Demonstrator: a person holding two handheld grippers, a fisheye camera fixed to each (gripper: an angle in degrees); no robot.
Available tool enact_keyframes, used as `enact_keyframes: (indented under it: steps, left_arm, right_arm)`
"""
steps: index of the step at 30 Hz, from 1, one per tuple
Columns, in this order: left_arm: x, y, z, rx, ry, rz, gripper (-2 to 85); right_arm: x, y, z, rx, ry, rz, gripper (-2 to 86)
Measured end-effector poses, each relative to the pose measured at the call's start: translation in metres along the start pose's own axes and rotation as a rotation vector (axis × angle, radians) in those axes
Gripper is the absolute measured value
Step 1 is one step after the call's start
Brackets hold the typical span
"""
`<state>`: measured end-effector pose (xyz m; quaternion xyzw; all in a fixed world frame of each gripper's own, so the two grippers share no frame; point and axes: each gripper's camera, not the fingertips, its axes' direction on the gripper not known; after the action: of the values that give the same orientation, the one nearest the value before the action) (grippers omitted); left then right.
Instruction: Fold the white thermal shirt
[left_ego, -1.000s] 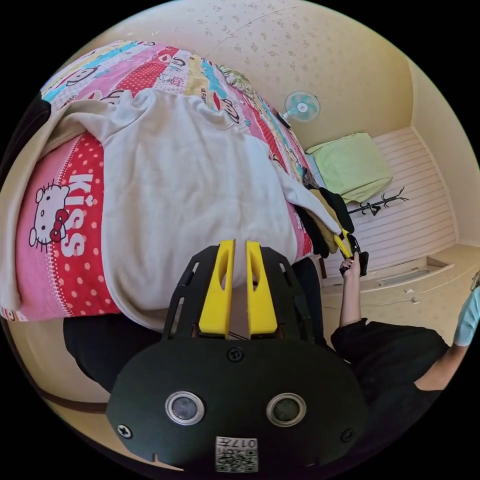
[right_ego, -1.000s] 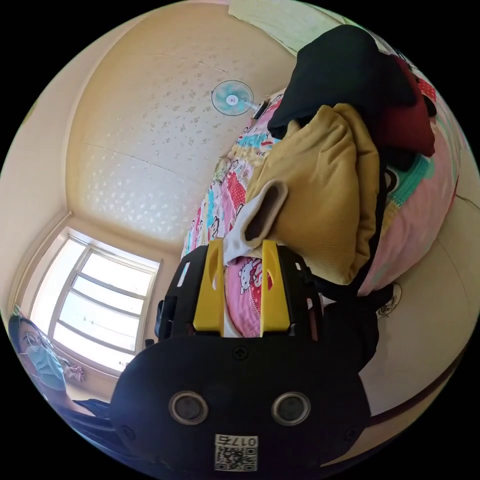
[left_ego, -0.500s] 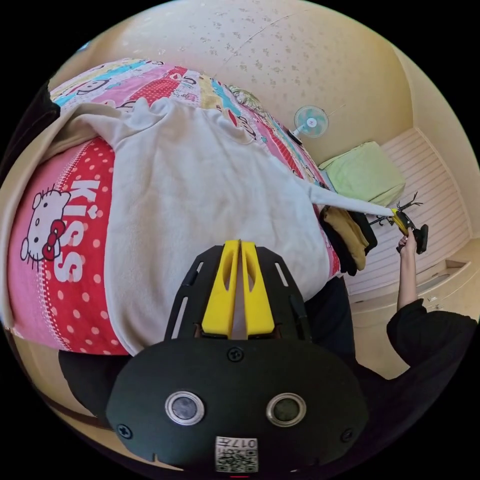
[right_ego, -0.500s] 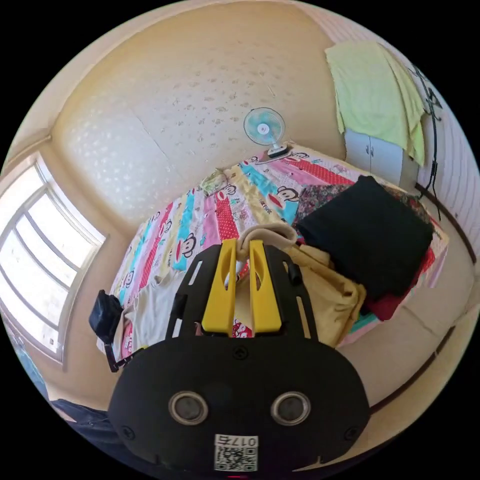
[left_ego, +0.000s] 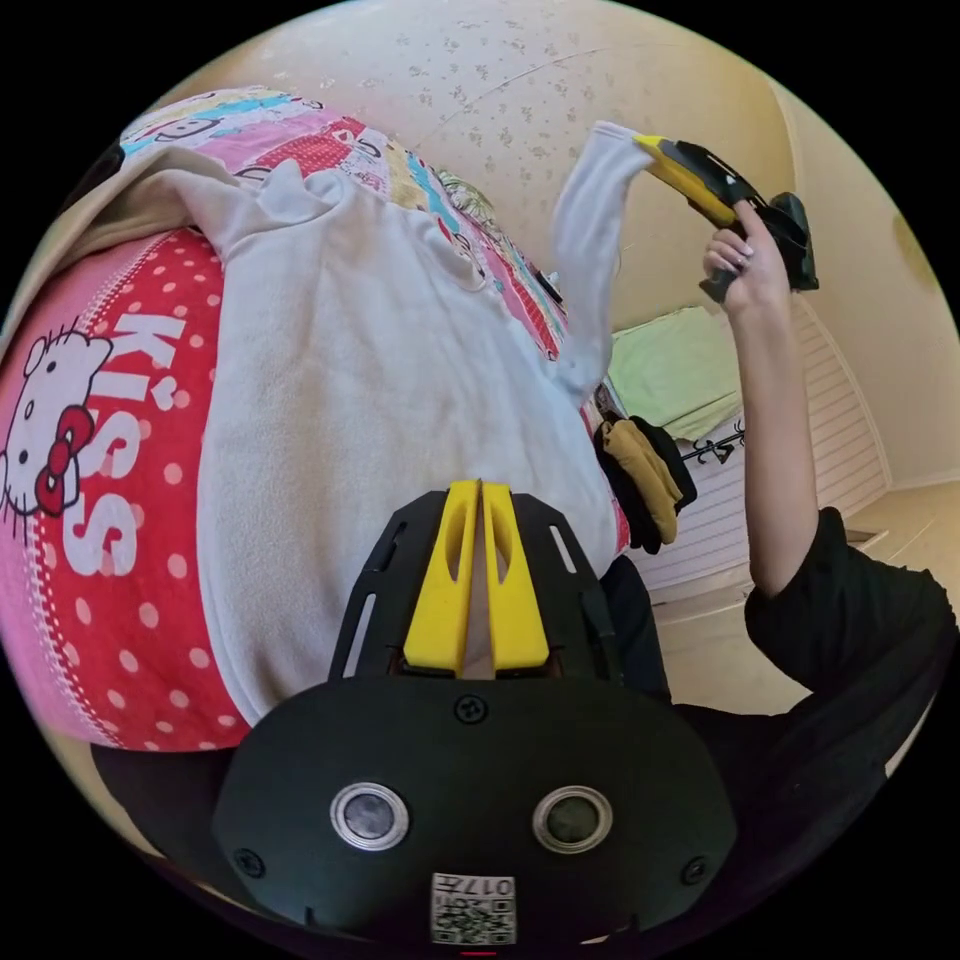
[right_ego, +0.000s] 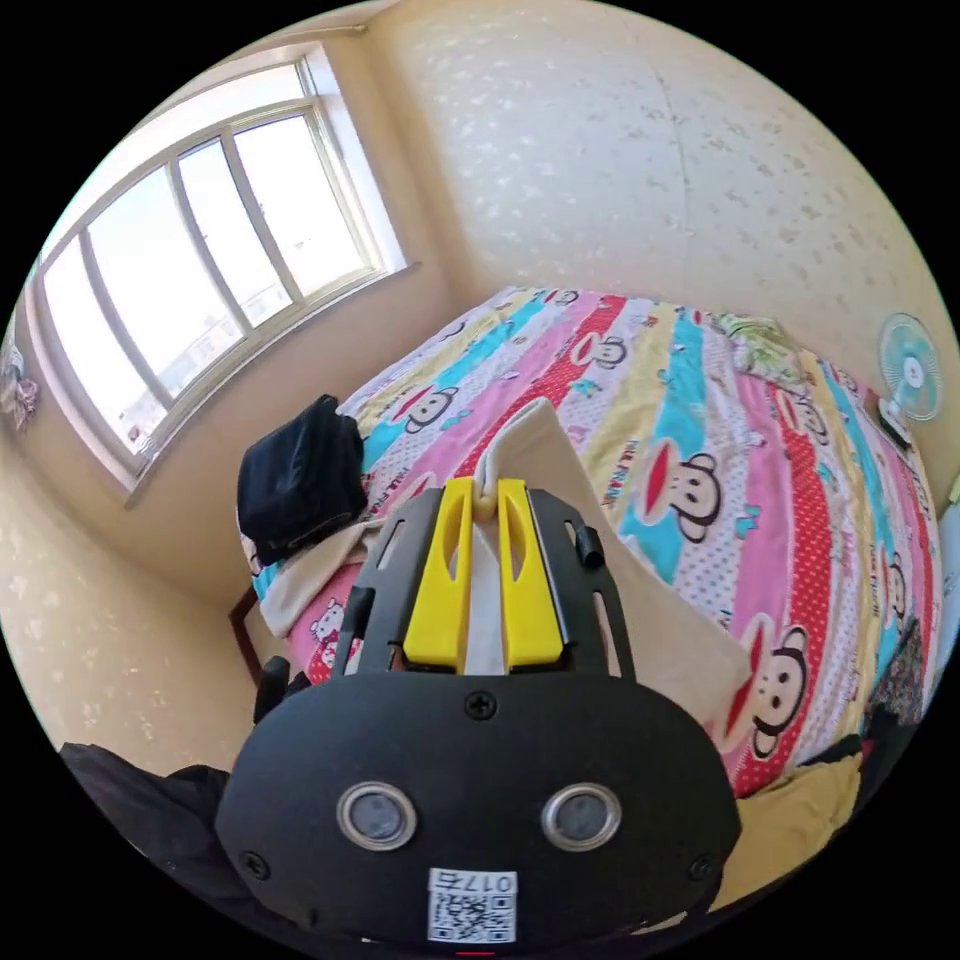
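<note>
Working from left to right in the left gripper view, I see the pink dotted blanket (left_ego: 100, 480) on the bed (right_ego: 800, 500), then the white thermal shirt (left_ego: 370, 380) spread flat over it with its hem toward me. My left gripper (left_ego: 478, 500) has its yellow jaws nearly closed on the hem edge, with a strip of white cloth pinched between them. Further right, the sleeve (left_ego: 585, 270) rises off the bed, held high at its cuff by my right gripper (left_ego: 665, 160), and the person's hand (left_ego: 745, 270) grips its handle. Below that sits a pile of dark and mustard clothes (left_ego: 645, 475) at the bed's far edge.

In the right gripper view a black bag (right_ego: 300, 475) lies at the left by the window (right_ego: 200, 270); in the middle my right gripper (right_ego: 485, 495) is clamped on the pale cuff, its jaws almost together with fabric between them, and the striped monkey-print sheet runs off to the right.

I judge the fold has barely begun: the body is laid out and one sleeve is lifted, ready to cross over the chest. The other sleeve and the lengthwise folds are not yet done
</note>
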<state>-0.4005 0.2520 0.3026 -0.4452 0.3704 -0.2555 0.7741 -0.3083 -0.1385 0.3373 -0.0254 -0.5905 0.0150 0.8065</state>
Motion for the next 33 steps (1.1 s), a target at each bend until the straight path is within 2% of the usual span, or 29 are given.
enact_keyframes:
  steps: [2, 5, 7, 11, 13, 14, 15, 16, 18, 20, 23, 25, 27, 29, 30, 32, 33]
  left_arm:
    - [-0.002, -0.001, 0.000, -0.003, 0.019, -0.002, -1.0]
    - [-0.005, -0.002, 0.000, 0.003, 0.057, -0.014, -1.0]
    - [-0.007, -0.004, 0.001, 0.011, 0.077, -0.025, -1.0]
    - [-0.007, -0.007, 0.003, 0.024, 0.091, -0.036, -1.0]
    - [-0.006, -0.008, 0.005, 0.030, 0.088, -0.038, -1.0]
    - [-0.005, -0.009, 0.006, 0.030, 0.087, -0.038, -1.0]
    - [-0.004, -0.010, 0.008, 0.030, 0.086, -0.038, -1.0]
    - [-0.004, -0.010, 0.010, 0.030, 0.087, -0.036, -1.0]
    - [-0.002, -0.009, 0.010, 0.042, 0.086, -0.033, -1.0]
    - [-0.001, -0.006, 0.003, 0.085, 0.058, -0.030, -0.9]
    - [0.005, 0.010, -0.044, 0.240, -0.110, -0.030, -0.5]
    - [0.004, 0.031, -0.095, 0.365, -0.330, -0.110, 1.5]
    - [-0.002, 0.040, -0.124, 0.381, -0.480, -0.173, 5.5]
    - [-0.010, 0.040, -0.138, 0.335, -0.597, -0.195, 11.5]
    - [-0.017, 0.036, -0.137, 0.280, -0.641, -0.200, 16.3]
    - [-0.027, 0.026, -0.125, 0.162, -0.677, -0.191, 18.2]
    - [-0.031, 0.021, -0.115, 0.106, -0.750, -0.200, 17.5]
  right_arm:
    - [0.008, 0.004, 0.086, -0.186, -0.198, 0.034, 4.7]
    - [0.016, 0.021, 0.144, -0.325, -0.436, 0.085, 4.0]
    - [0.010, 0.025, 0.139, -0.270, -0.417, 0.046, 2.3]
    - [0.010, 0.014, 0.109, -0.120, -0.092, 0.004, 1.0]
    - [0.021, 0.010, 0.114, -0.140, -0.014, 0.022, 0.9]
    - [0.033, 0.009, 0.132, -0.243, 0.012, 0.042, 0.8]
    - [0.040, 0.010, 0.145, -0.325, 0.022, 0.058, 0.8]
    - [0.055, 0.017, 0.178, -0.533, 0.026, 0.093, 0.8]
    - [0.074, 0.027, 0.176, -0.441, -0.103, 0.174, 0.8]
    - [0.092, 0.033, 0.164, -0.448, -0.279, 0.305, 0.7]
    - [0.077, 0.050, 0.138, -0.424, -0.338, 0.202, 0.7]
    - [0.066, 0.067, 0.129, -0.497, -0.332, 0.149, 0.6]
    - [0.059, 0.089, 0.124, -0.577, -0.340, 0.096, 0.6]
    - [0.061, 0.122, 0.119, -0.650, -0.328, 0.090, 0.6]
    - [0.063, 0.129, 0.116, -0.626, -0.349, 0.098, 0.6]
    - [0.084, 0.154, 0.104, -0.510, -0.490, 0.220, 0.6]
    - [0.091, 0.160, 0.103, -0.493, -0.535, 0.265, 0.7]
